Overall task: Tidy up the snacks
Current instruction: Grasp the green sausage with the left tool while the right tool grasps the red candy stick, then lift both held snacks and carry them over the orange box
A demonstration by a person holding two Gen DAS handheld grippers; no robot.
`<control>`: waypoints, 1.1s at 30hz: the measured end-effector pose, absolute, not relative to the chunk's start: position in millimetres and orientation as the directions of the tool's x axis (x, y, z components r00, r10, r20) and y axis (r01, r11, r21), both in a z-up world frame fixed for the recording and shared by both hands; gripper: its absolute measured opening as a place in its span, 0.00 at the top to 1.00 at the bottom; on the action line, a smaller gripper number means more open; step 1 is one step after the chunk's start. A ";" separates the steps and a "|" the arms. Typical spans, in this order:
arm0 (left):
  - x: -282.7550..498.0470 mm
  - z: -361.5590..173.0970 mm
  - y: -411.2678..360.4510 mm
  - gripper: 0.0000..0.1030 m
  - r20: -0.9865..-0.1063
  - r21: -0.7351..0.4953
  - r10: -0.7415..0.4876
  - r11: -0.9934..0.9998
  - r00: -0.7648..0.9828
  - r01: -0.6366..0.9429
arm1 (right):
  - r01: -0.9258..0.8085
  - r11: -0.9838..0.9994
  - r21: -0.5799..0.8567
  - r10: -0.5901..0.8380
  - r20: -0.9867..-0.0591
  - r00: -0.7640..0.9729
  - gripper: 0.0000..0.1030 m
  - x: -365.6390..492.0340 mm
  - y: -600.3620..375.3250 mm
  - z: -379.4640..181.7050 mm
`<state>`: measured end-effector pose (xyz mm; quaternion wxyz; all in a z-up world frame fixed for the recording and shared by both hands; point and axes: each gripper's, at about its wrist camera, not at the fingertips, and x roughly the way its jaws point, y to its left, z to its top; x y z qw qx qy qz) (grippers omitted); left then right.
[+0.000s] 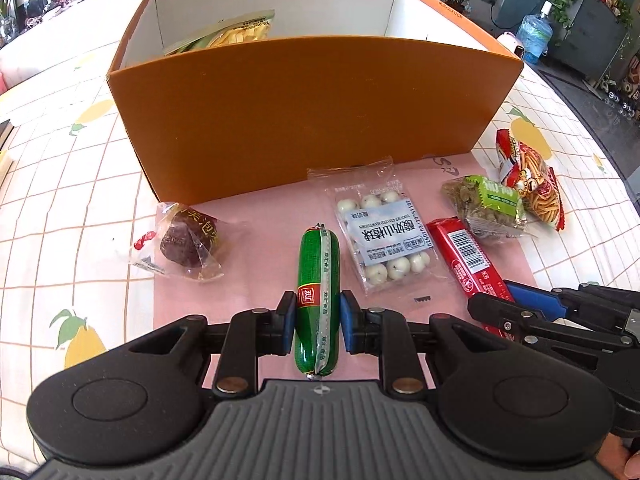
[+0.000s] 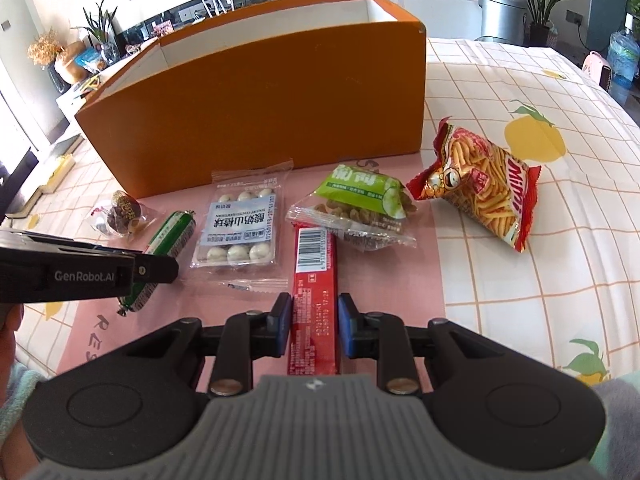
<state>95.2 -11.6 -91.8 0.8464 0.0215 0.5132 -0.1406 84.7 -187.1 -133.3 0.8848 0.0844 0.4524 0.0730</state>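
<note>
Green sausage (image 1: pixel 318 300) clamped in L gripper (image 1: pixel 318 312), red bar (image 2: pixel 314 308) clamped in R gripper (image 2: pixel 313 320)

Orange box (image 1: pixel 304 112) interior mostly hidden

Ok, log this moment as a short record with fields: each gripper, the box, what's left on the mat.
left gripper: shut on green sausage
right gripper: shut on red bar
orange box: open, behind the snacks, yellow packet inside
on pink mat: yogurt ball pack, raisin pack, dark pastry
on tablecloth: red noodle-snack bag
</note>
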 end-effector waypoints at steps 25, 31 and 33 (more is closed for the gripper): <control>62.0 -24.7 -16.7 0.76 -0.795 -0.117 -0.250 0.957 0.553 0.265 | -0.120 0.941 0.316 0.311 -0.675 0.669 0.80 47.9 -206.0 -83.5; 62.2 -8.6 -15.6 0.76 -0.773 -0.106 -0.251 0.957 0.583 0.270 | -0.124 0.941 0.315 0.306 -0.637 0.707 0.80 47.4 -211.4 -62.1; 64.2 -2.5 -15.8 0.76 -0.764 -0.103 -0.253 0.956 0.593 0.275 | -0.135 0.943 0.303 0.303 -0.620 0.724 0.80 49.5 -211.9 -51.3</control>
